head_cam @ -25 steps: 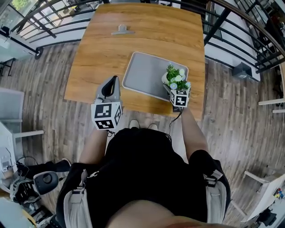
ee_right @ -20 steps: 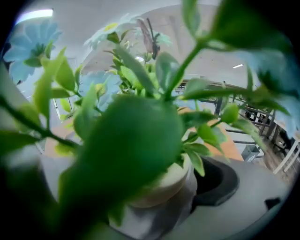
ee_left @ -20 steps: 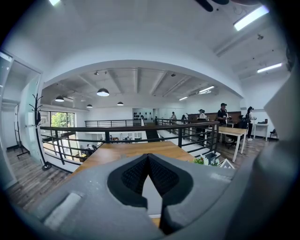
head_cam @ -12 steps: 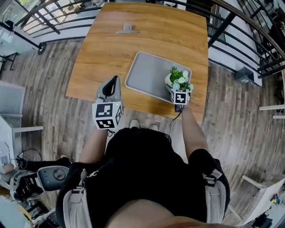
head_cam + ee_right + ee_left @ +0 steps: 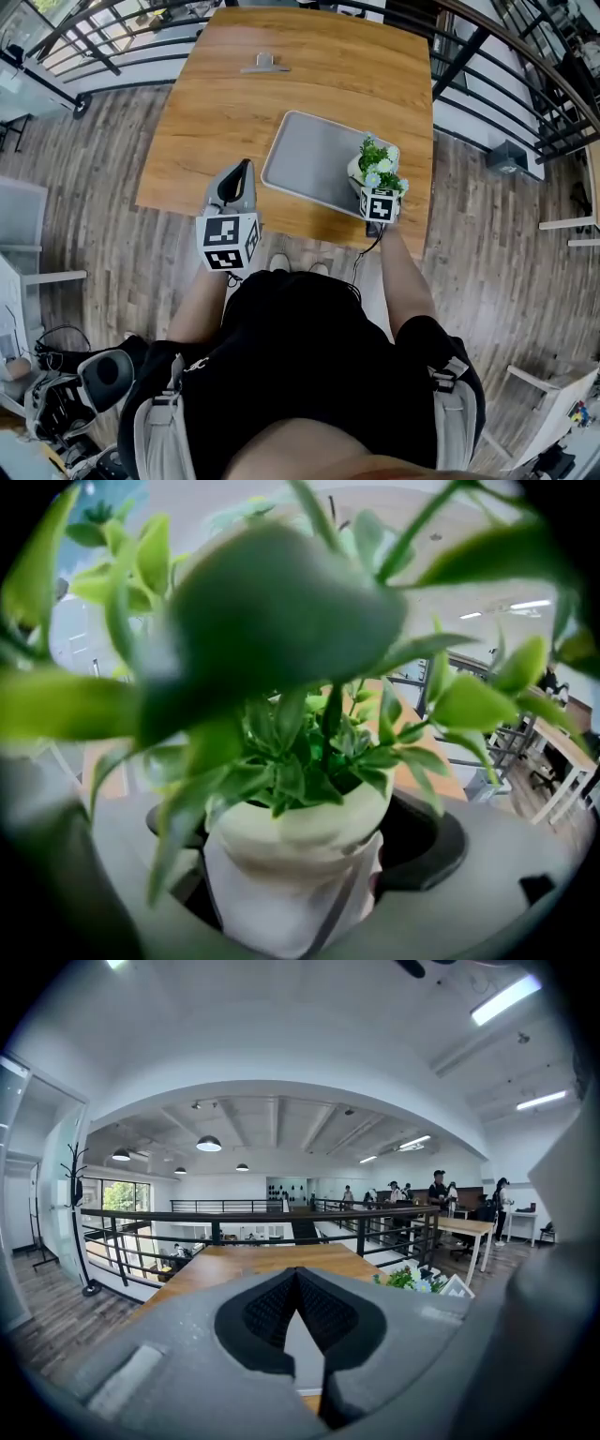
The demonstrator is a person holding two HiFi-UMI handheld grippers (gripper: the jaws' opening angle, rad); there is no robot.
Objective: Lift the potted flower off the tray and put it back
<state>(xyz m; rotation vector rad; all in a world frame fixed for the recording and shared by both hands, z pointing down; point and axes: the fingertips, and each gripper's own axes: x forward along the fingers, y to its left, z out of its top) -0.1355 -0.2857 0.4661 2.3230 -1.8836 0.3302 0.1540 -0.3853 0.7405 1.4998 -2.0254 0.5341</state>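
The big wooden table [image 5: 234, 112] has a flat grey tray [image 5: 305, 155] lying on it, a bit turned. The left gripper [image 5: 246, 167] is over the near edge of the table, just beside the tray's left corner and not touching it. Its two jaws come together at the tips and hold nothing.

The right gripper [image 5: 372, 187] is at the tray's near right corner. Its jaws are wide apart and have just been closing in a little. The potted flower [image 5: 377, 164] sits between them (its white pot fills most of the gap). I can't tell if the pads touch the pot yet. The potted flower stands on the tray, up straight, with green leaves and small pale flowers.

A little grey clip [image 5: 261, 64] lies at the far end of the table, well apart from the tray.
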